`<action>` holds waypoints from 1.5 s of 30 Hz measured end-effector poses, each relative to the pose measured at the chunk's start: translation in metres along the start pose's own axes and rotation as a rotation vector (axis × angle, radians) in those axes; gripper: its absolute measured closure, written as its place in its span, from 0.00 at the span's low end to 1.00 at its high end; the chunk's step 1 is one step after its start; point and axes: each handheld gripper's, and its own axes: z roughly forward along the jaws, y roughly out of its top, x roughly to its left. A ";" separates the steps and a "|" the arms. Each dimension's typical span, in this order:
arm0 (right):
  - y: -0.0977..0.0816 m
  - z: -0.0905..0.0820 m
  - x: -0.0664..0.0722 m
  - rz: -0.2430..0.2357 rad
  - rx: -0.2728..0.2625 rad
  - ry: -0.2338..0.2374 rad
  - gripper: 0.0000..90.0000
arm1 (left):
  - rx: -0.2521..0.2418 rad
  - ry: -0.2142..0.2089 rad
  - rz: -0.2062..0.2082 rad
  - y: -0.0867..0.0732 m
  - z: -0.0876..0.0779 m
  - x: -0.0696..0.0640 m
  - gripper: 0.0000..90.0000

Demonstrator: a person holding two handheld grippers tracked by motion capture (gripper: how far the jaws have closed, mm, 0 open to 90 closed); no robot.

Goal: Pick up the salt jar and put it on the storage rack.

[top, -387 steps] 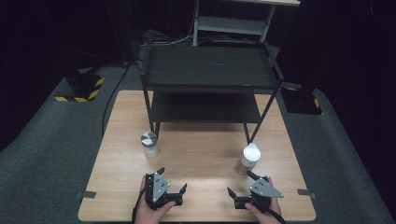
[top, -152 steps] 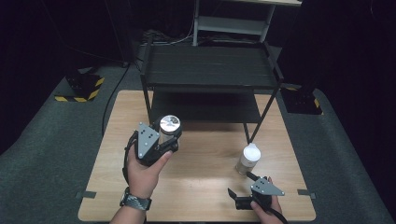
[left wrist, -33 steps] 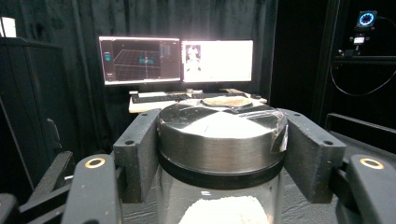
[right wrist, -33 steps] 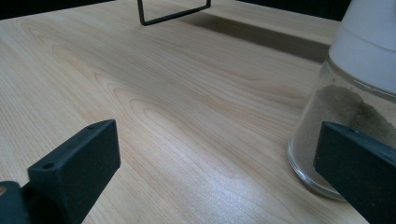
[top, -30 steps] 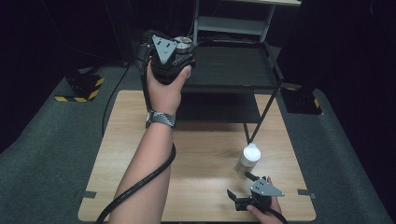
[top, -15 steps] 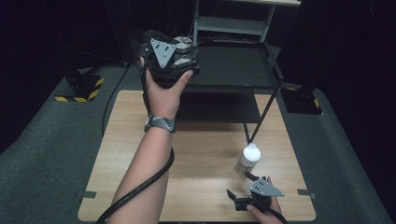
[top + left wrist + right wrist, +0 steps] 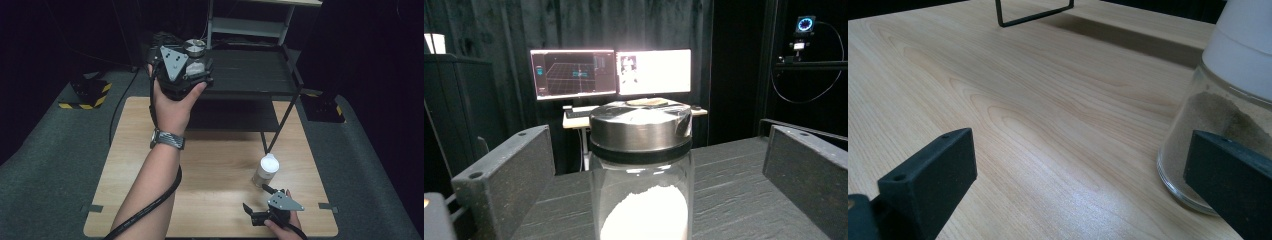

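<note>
Steel-lid jar [image 7: 640,170] betw open left gripper [image 7: 644,165] jaws, on shelf [image 7: 734,200].

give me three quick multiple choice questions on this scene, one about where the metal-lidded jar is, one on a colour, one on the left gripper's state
1. Where does the metal-lidded jar stand?
A. on the wooden table
B. on the black shelf's top tier
C. on the floor

2. What colour is the lid of the other jar, near the right gripper?
A. white
B. red
C. black

3. How do the left gripper jaws stand?
A. pressed on the jar
B. shut with nothing between
C. open, clear of the jar

Answers: 1 B, dark slats of the black shelf lie under it; 2 A, the cap is plain white; 3 C, gaps show on both sides of the glass.
</note>
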 end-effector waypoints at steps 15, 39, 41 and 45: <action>0.001 0.000 0.001 -0.012 0.003 -0.002 0.00 | 0.001 -0.018 -0.008 -0.020 -0.028 0.010 0.00; 0.001 0.000 0.003 -0.018 0.005 -0.008 0.01 | 0.008 -0.091 -0.003 -0.077 -0.085 0.017 0.00; 0.001 0.001 0.003 -0.018 0.006 -0.008 0.01 | 0.010 -0.099 -0.007 -0.082 -0.090 0.016 0.00; 0.001 0.000 0.003 -0.020 0.005 -0.009 0.01 | 0.025 -0.117 0.003 -0.091 -0.098 0.015 0.00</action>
